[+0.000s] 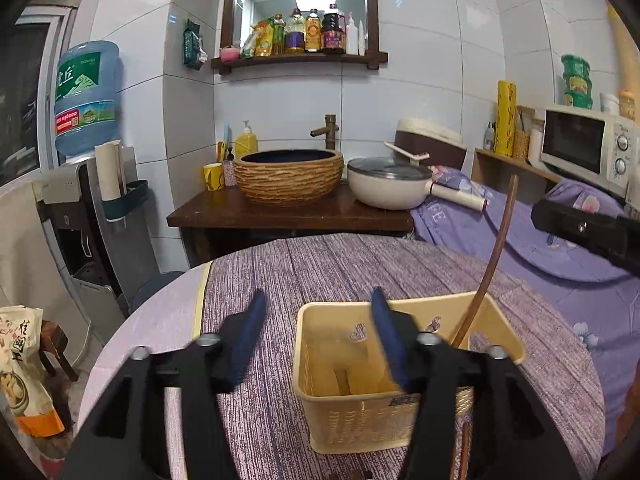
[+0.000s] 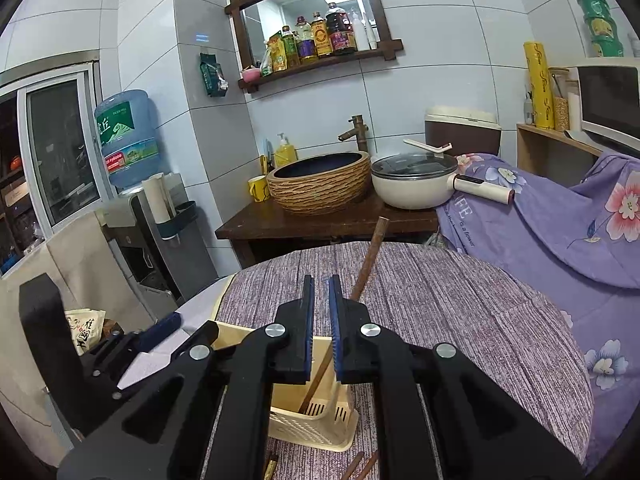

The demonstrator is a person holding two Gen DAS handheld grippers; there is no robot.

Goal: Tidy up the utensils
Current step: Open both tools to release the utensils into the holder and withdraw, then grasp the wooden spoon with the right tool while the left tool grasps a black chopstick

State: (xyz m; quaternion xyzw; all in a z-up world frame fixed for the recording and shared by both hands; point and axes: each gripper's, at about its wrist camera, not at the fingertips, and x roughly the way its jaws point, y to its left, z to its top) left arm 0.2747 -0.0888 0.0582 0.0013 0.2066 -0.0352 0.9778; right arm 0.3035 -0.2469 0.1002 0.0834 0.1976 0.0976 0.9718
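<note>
My right gripper (image 2: 321, 312) is nearly closed, pads clear of the chopstick (image 2: 370, 256) leaning in the basket (image 1: 400, 428). Left gripper (image 1: 316, 344) is wide open, empty, straddling the basket's near wall. The chopstick looks light, stiff, slick; I'd pinch mid-shaft.

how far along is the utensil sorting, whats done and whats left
Done: one chopstick leans inside the yellow basket. In hand: nothing; the left tongs stand open astride the basket's wall, the right tongs show a narrow empty gap. To do: loose chopsticks lying on the cloth beside the basket.
</note>
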